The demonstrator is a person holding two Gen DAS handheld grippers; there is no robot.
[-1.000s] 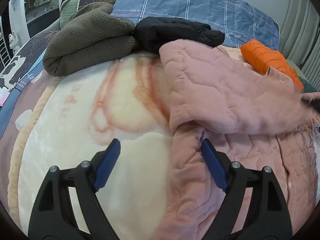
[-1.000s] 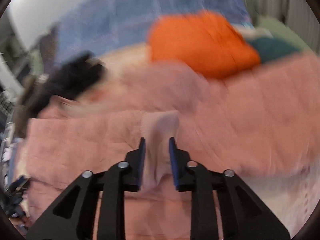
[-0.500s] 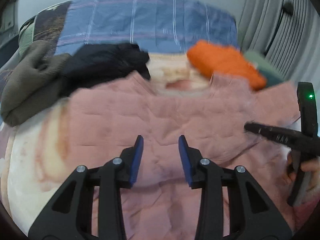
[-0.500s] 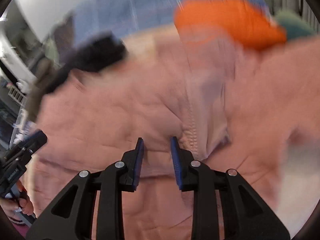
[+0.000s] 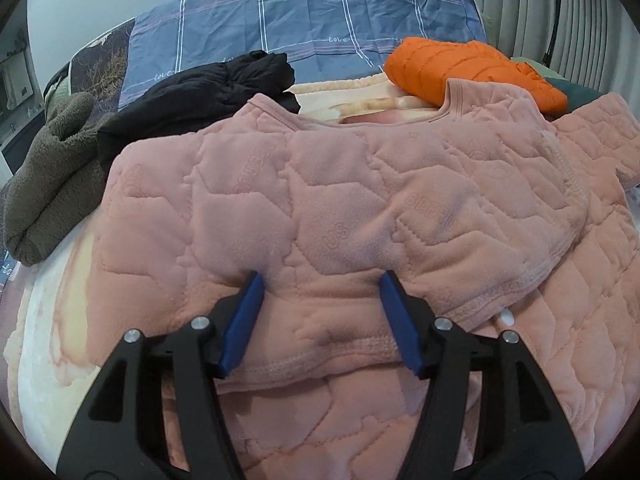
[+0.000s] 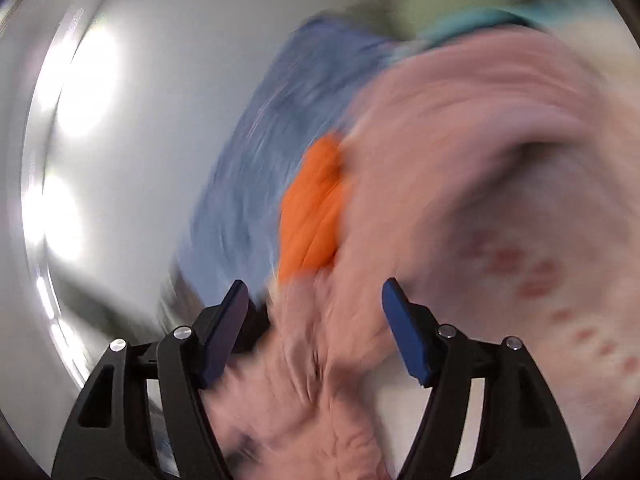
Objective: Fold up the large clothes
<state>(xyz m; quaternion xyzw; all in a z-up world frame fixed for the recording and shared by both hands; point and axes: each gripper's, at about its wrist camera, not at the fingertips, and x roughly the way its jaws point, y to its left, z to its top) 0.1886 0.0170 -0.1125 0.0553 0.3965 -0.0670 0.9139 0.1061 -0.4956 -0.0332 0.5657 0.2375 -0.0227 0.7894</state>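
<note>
A pink quilted fleece top [image 5: 360,200] lies spread across the bed, with one part folded over its body. My left gripper [image 5: 320,280] points down at the folded edge. Its jaws are opening, with a bulge of pink fabric between the blue pads, which do not pinch it. The right wrist view is heavily blurred and rolled sideways. There my right gripper [image 6: 315,286] has its jaws opening wide over loose pink fabric [image 6: 440,140] that lies between them without being clamped.
An orange puffer jacket [image 5: 460,68] and a teal garment [image 5: 576,94] lie behind the top at right. A black garment [image 5: 208,92] and a brown fleece [image 5: 52,168] lie at left. A blue plaid pillow [image 5: 304,24] stands at the back. A cream blanket [image 5: 52,320] covers the bed.
My right gripper let go of the pink fold it pinched, swung away and rolled over. My left gripper moved over the top, narrowed, then widened. The right gripper has left the left wrist view.
</note>
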